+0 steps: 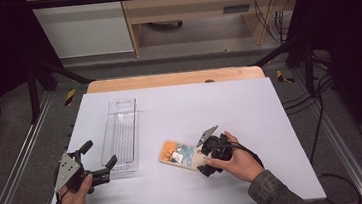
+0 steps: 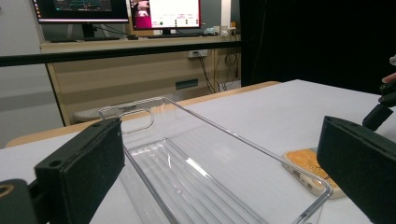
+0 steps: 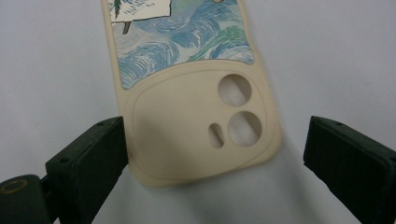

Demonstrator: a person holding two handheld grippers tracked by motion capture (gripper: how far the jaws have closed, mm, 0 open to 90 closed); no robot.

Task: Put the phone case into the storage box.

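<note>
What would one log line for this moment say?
right gripper: open, fingers either side of phone case, not closed | left gripper: open, at near end of clear tray | case flat on table

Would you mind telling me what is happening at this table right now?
A person works at a white table with a gripper in each hand. The right gripper has its jaws open around the camera-cutout end of a cream phone case that lies flat on the table, not yet clamped. The left gripper is open at the near end of a clear plastic tray, which holds nothing.
</note>
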